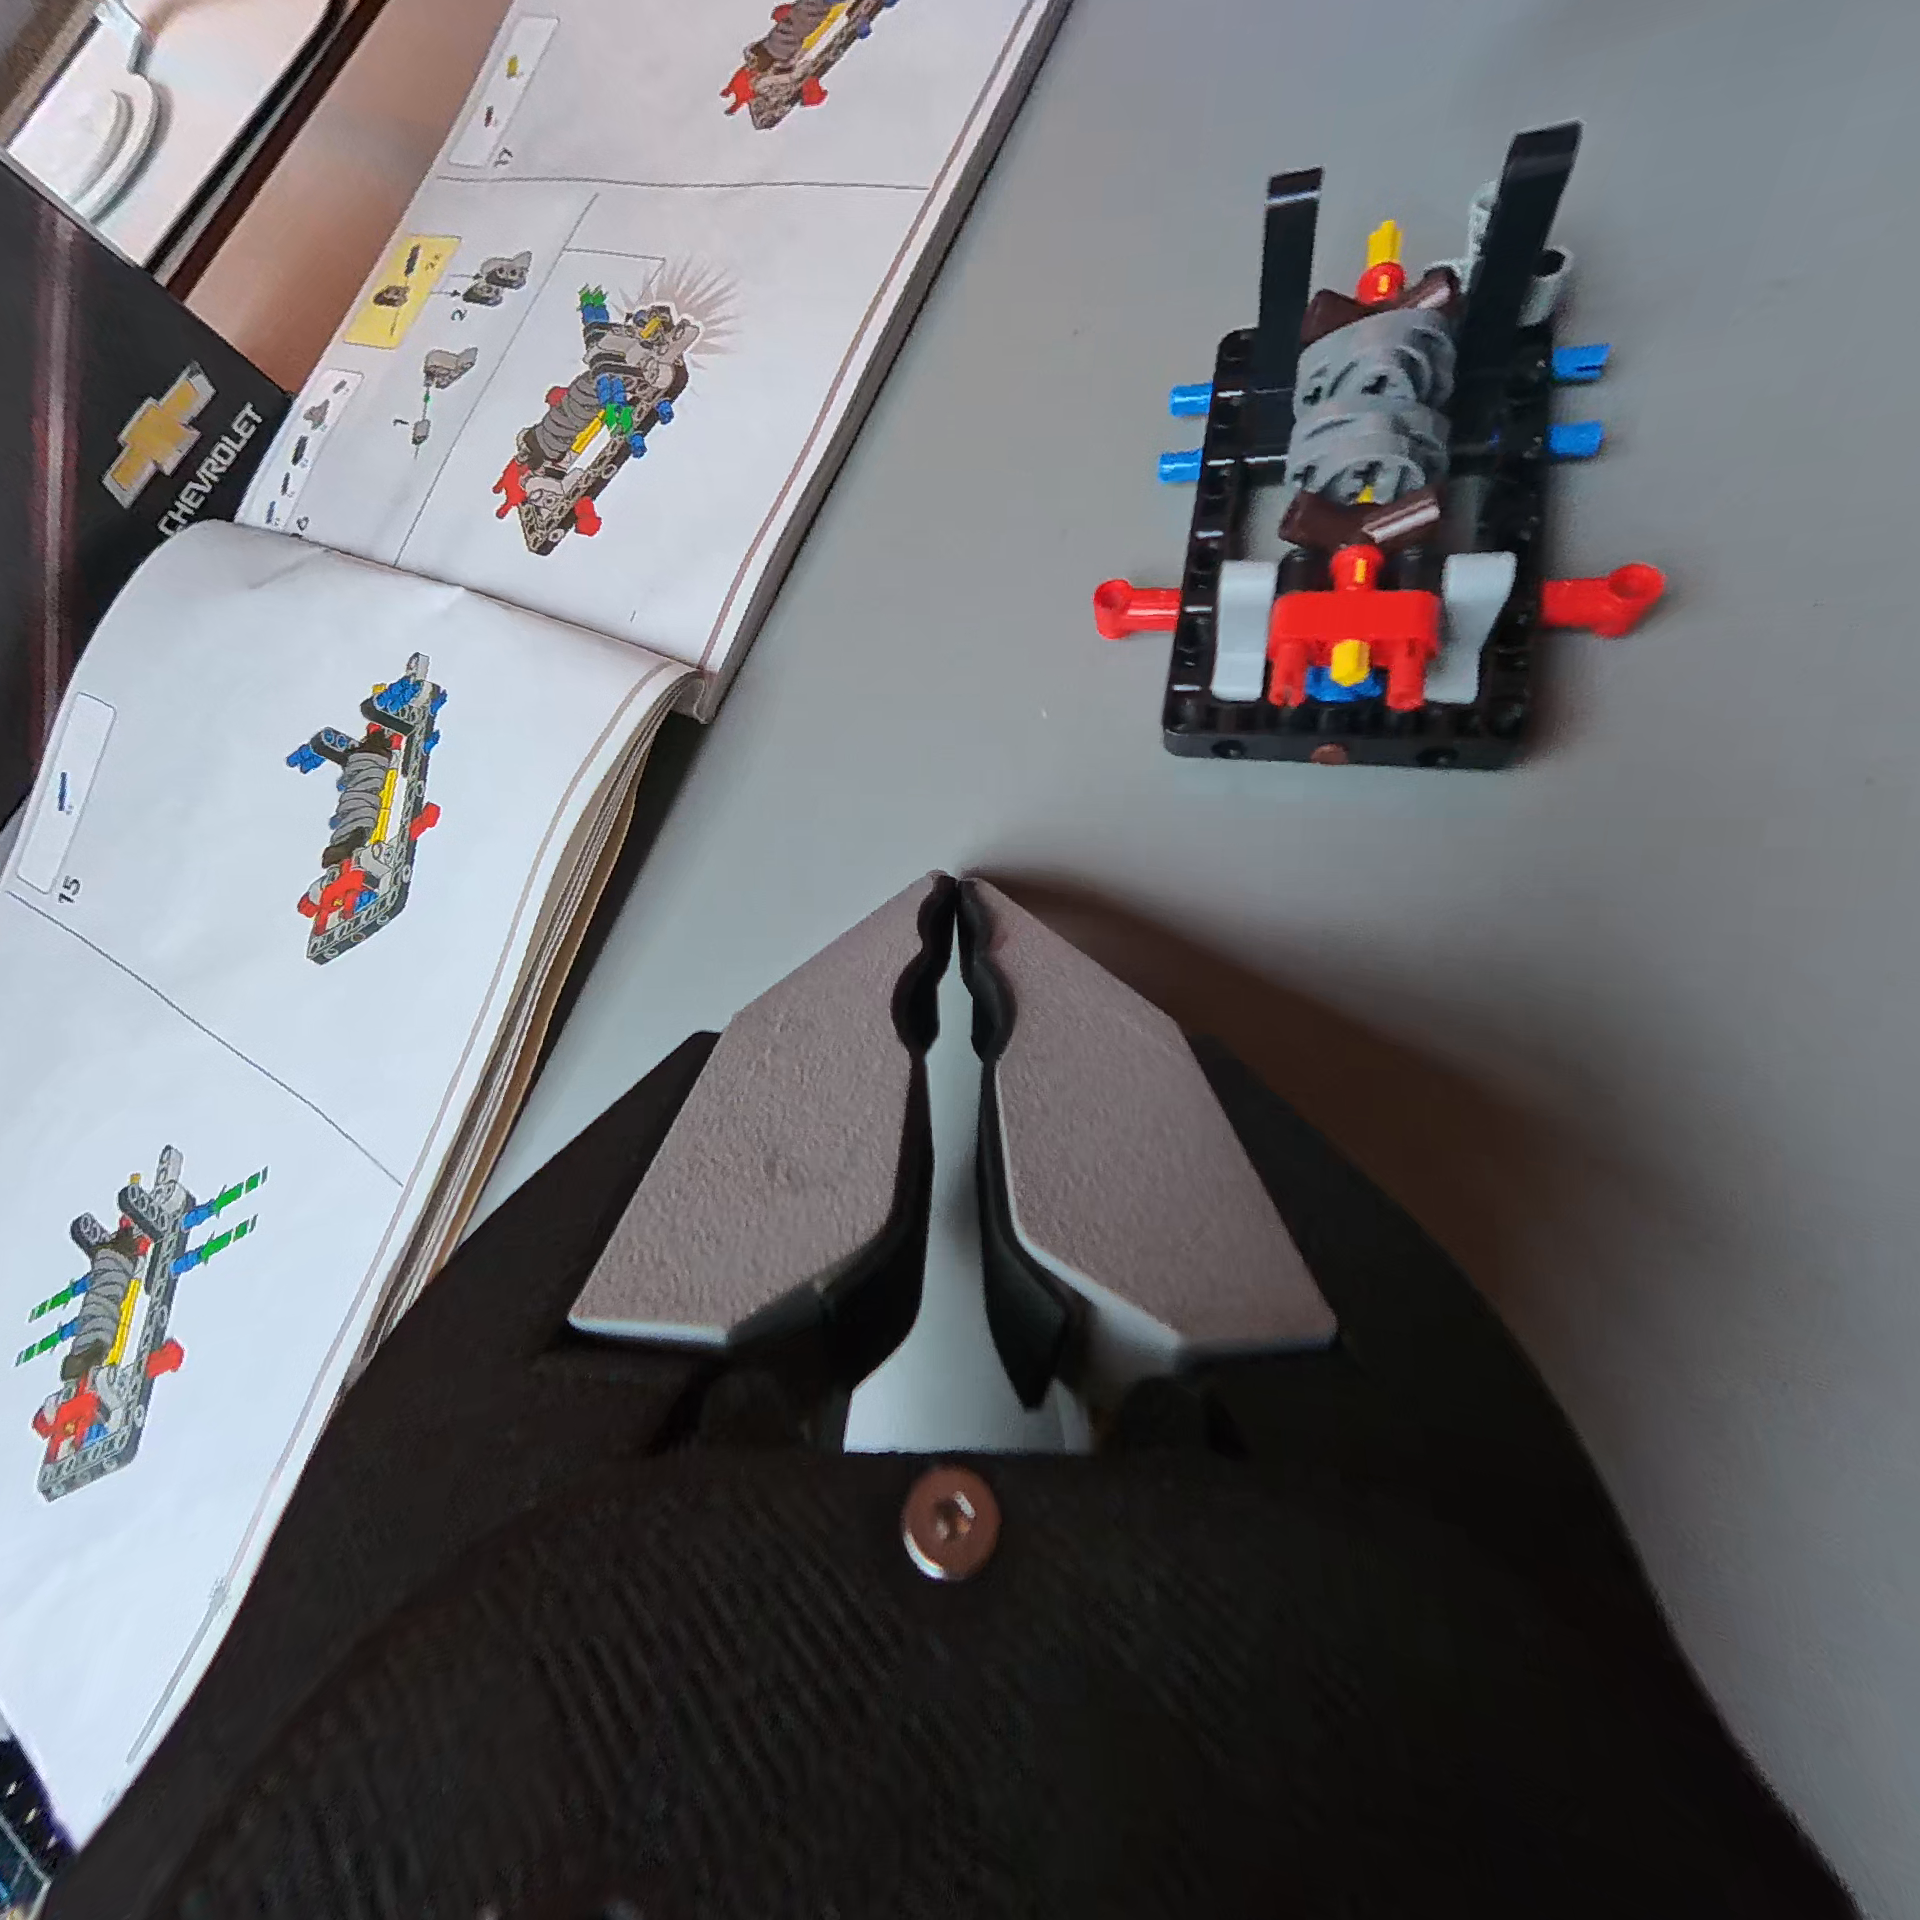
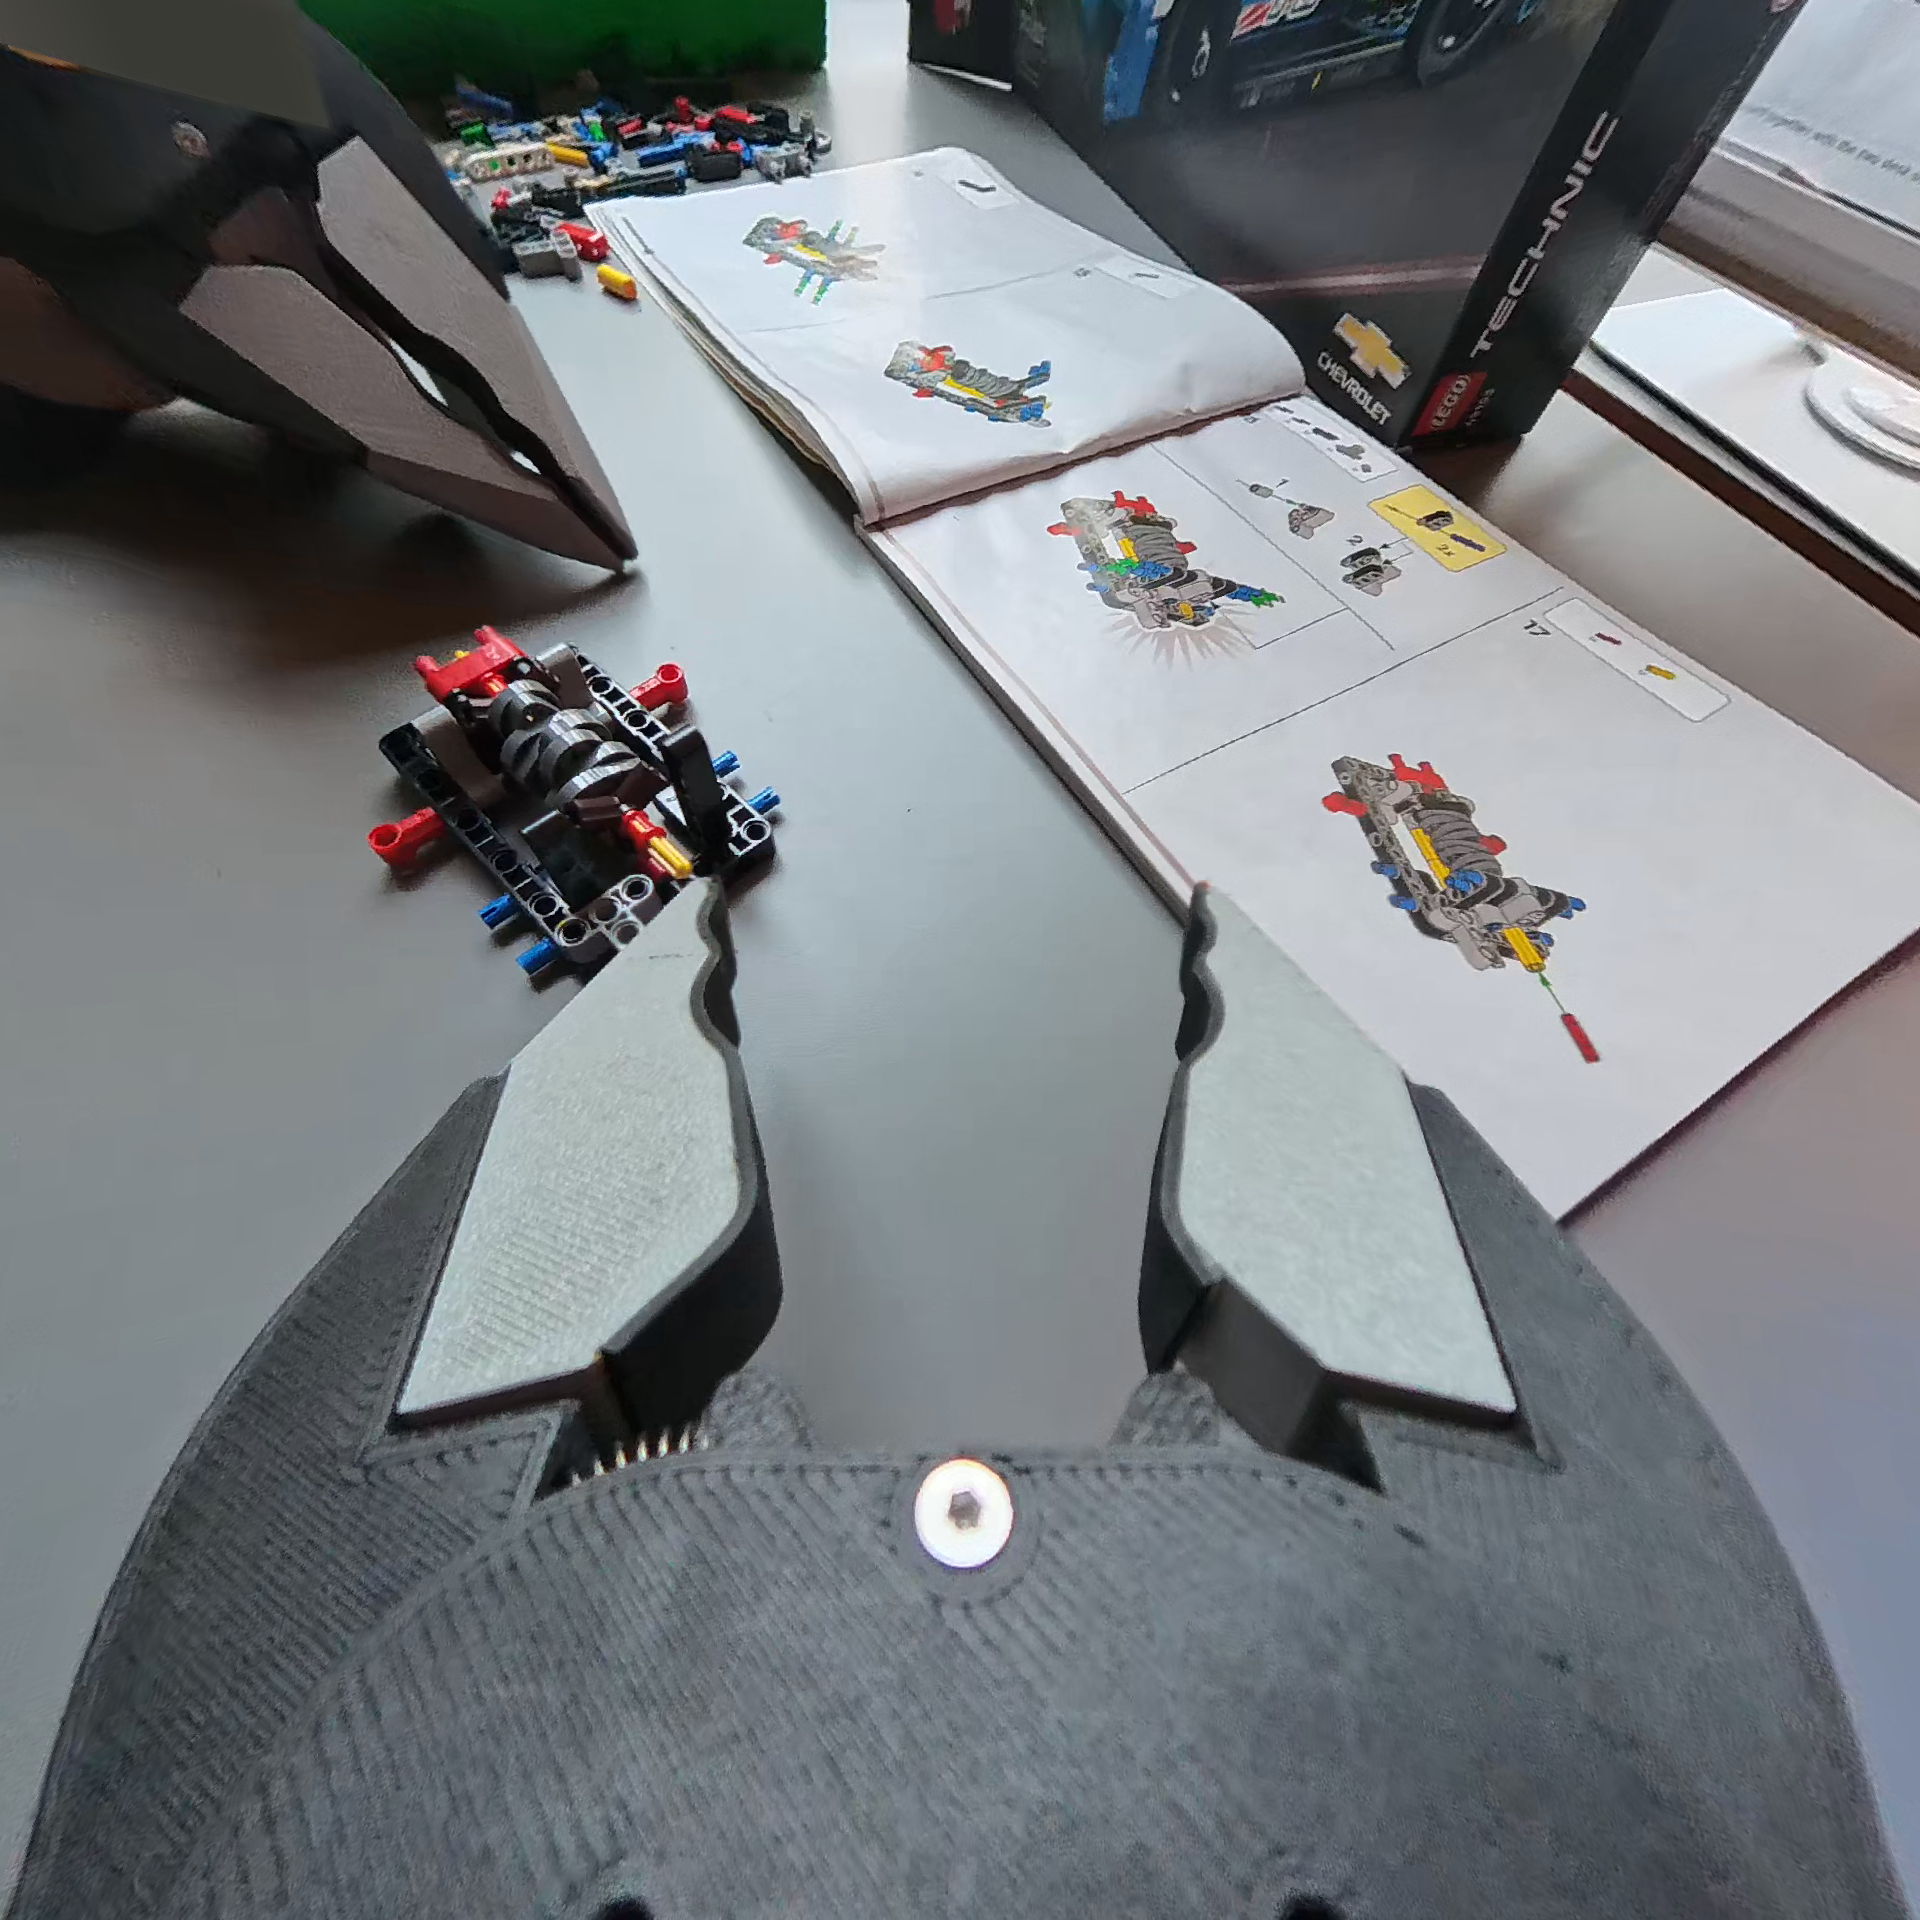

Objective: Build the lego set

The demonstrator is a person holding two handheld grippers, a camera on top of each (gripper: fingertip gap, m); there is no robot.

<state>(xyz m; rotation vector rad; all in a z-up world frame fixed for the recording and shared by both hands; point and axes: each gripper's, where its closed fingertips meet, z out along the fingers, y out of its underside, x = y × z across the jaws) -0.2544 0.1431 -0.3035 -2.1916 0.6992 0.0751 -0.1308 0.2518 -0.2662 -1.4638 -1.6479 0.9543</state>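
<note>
A part-built lego model [image 1: 1371,488] lies on the grey table: a black frame with a grey crank, red and blue pins and a yellow axle. It also shows in the right wrist view [image 2: 582,800]. My left gripper [image 1: 956,883] is shut and empty, a short way in front of the model. In the right wrist view the left gripper [image 2: 613,551] hangs over the table beyond the model. My right gripper [image 2: 956,904] is open and empty, its left fingertip just beside the model's near end. An open instruction booklet [image 2: 1299,644] lies to the right; it also shows in the left wrist view [image 1: 312,831].
A pile of loose lego parts [image 2: 634,156] lies at the far end of the table before a green bin [image 2: 582,31]. The dark set box [image 2: 1403,208] stands behind the booklet; its corner shows in the left wrist view [image 1: 125,416]. Some 20 cm of space lies between my two pairs of fingers.
</note>
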